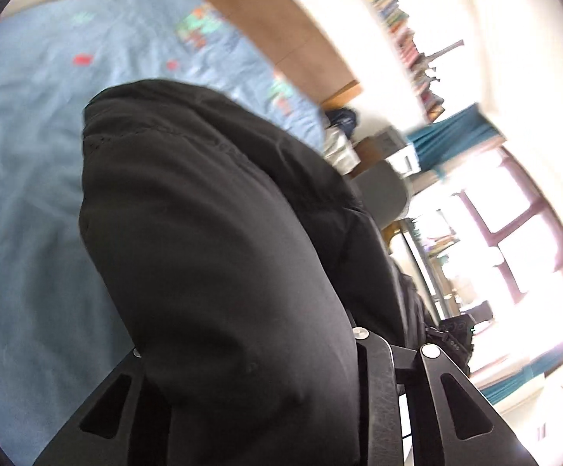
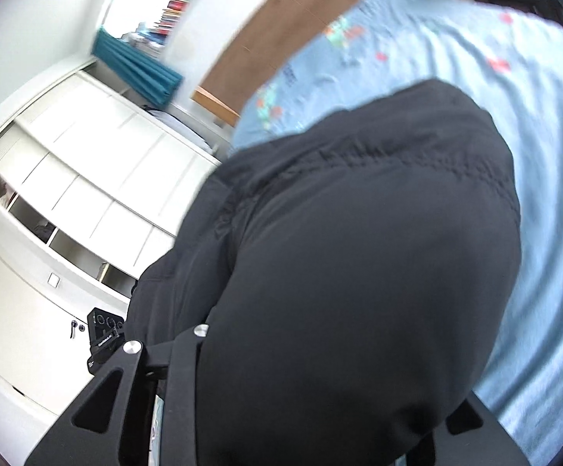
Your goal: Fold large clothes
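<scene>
Black garment (image 1: pixel 219 233) hangs pinched over blue bedsheet (image 1: pixel 29 155).

Black garment (image 1: pixel 219 233) blocks ahead; blue bedspread (image 1: pixel 29 194) beside lies open.

Light blue bedsheet (image 1: pixel 29 202) with small red and green printed motifs covers the bed. Brown wooden headboard (image 2: pixel 281 35) stands at its far edge. Teal curtain (image 2: pixel 137 72) hangs beside white cabinet doors (image 2: pixel 87 178). Books (image 1: pixel 397 27) line a wall shelf; bright window (image 1: pixel 514 240) adjacent.
</scene>
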`<state>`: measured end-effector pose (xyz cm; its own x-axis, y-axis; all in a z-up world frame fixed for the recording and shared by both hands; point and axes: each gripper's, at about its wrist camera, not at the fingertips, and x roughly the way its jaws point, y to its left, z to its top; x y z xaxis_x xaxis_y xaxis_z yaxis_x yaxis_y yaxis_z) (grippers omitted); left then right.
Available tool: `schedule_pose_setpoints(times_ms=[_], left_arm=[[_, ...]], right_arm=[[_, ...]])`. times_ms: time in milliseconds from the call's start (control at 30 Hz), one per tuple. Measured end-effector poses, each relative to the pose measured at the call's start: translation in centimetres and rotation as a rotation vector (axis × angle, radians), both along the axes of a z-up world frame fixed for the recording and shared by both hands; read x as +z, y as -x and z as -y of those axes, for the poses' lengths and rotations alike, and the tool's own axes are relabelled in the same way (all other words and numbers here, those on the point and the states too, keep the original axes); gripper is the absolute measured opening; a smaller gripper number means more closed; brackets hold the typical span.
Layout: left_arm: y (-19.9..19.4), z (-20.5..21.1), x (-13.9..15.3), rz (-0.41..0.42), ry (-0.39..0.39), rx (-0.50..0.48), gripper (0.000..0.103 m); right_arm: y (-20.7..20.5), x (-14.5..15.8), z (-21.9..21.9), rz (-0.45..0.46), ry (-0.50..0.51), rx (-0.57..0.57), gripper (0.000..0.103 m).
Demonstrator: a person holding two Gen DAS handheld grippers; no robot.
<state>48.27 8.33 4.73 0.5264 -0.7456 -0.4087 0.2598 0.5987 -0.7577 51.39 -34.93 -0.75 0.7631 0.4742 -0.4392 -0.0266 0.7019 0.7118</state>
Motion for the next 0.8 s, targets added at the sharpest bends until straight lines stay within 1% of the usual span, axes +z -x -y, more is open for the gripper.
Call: schedule_pose_setpoints(times_ms=[67, 100, 133, 167, 267, 333, 367, 433, 467, 500, 533, 600, 667, 700, 767, 800], left_arm=[[0.4, -0.2, 1.4, 0.033, 0.001, -0.007, 0.028], [1.3, -0.4, 2.5, 0.052, 0.002, -0.013, 0.028], [1.3, -0.4, 2.6, 0.059, 0.003, -0.015, 0.028], [2.1, -0.6, 3.3, 0.067, 0.001, -0.020, 0.028], [2.8, -0.1, 3.4, 0.079, -0.010, -0.030, 0.028], [5.3, -1.1, 3.0, 0.087, -0.016, -0.037, 0.028], [6.2, -1.3, 2.5, 0.089, -0.024, -0.041, 0.028], [5.6, -1.5, 0.6, 0.073, -0.044, -0.046, 0.028], [6.3, -1.6, -0.6, 0.040, -0.060, -0.047, 0.028], [6.2, -1.7, -1.6, 0.015, -0.079, -0.045, 0.028], [6.6, -1.8, -2.9, -0.022, -0.115, -0.040, 0.028], [7.1, -2.4, -5.2, -0.081, -0.143, -0.029, 0.029], [7.8, -3.1, -7.1, -0.135, -0.164, -0.013, 0.037], [8.0, -3.7, -8.2, -0.167, -0.168, 0.003, 0.039], [8.6, -5.0, -9.8, -0.215, -0.165, 0.036, 0.049], [9.0, -5.7, -10.3, -0.237, -0.159, 0.053, 0.052]], right_arm=[[0.6, 2.0, -0.3, 0.049, -0.009, -0.001, 0.027], [1.3, 2.7, -0.3, 0.065, -0.013, 0.000, 0.027], [1.8, 3.7, -0.4, 0.083, -0.016, 0.001, 0.027], [2.4, 4.4, -0.5, 0.095, -0.016, 0.003, 0.027], [5.0, 5.9, -1.4, 0.115, -0.008, 0.019, 0.027], [6.8, 5.8, -1.8, 0.115, -0.016, 0.023, 0.027], [8.0, 5.5, -2.1, 0.111, -0.021, 0.026, 0.027], [9.5, 4.5, -2.1, 0.094, -0.024, 0.029, 0.027], [10.4, 3.6, -2.1, 0.070, -0.031, 0.028, 0.027], [11.4, 2.9, -2.2, 0.047, -0.029, 0.028, 0.027], [11.9, 2.1, -2.2, 0.023, -0.022, 0.028, 0.027], [13.2, 0.2, -2.4, -0.034, -0.006, 0.024, 0.027], [14.2, -1.3, -2.5, -0.079, 0.003, 0.021, 0.028], [14.7, -2.0, -2.4, -0.100, 0.004, 0.019, 0.028], [15.5, -3.1, -1.9, -0.133, 0.014, 0.005, 0.034], [15.8, -3.7, -1.3, -0.162, 0.018, -0.012, 0.039]])
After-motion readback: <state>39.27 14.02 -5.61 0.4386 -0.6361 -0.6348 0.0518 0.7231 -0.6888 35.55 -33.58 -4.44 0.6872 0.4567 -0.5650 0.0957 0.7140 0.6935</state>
